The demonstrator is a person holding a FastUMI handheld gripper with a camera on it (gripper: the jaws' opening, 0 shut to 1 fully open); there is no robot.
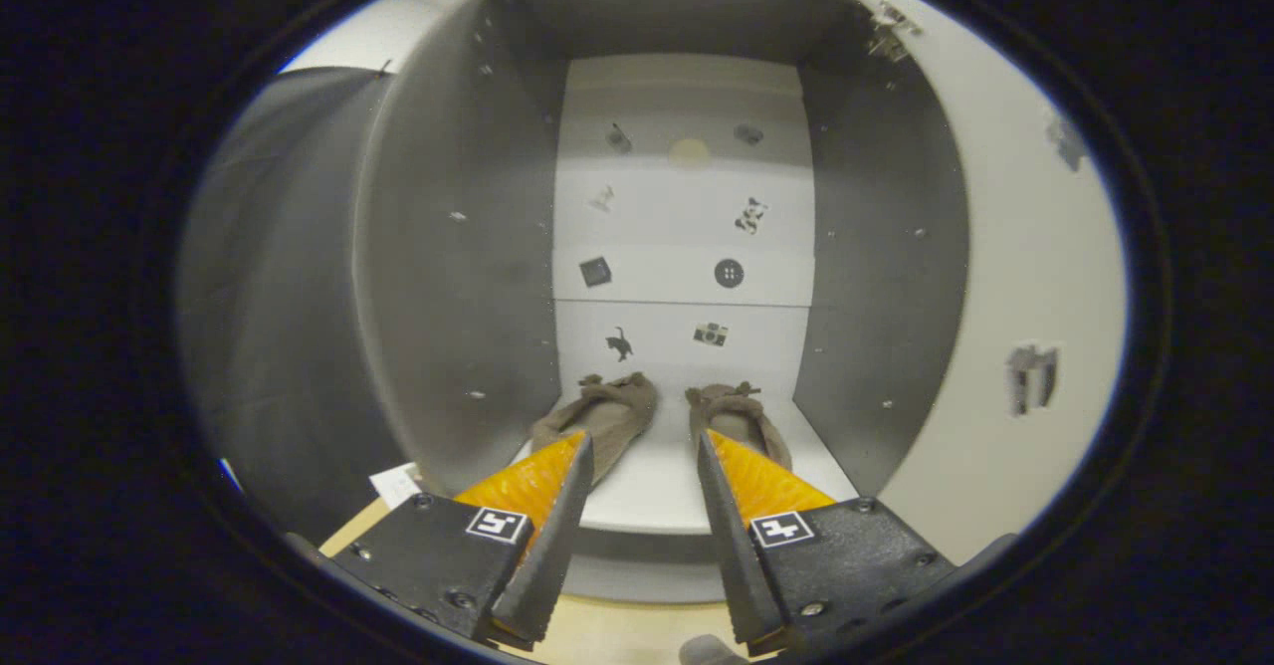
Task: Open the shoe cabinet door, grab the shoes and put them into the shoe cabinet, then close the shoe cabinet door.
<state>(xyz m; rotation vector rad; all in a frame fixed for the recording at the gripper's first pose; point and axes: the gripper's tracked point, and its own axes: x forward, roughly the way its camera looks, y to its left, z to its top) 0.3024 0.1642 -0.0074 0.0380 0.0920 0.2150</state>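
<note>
Facing the open grey shoe cabinet (458,277), the gripper (642,456) is held spread and empty; two brown fabric shoes (607,411) lie inside (door (1005,277) to be swung shut next, gripper kept clear).

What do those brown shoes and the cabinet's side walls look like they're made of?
The shoes look like soft brown suede or fabric: matte, slumped, with little bows at the toes. The side walls seem to be grey laminated board: flat, smooth, dotted with shelf-pin holes. The open gripper has both fingers just short of the shoes.
</note>
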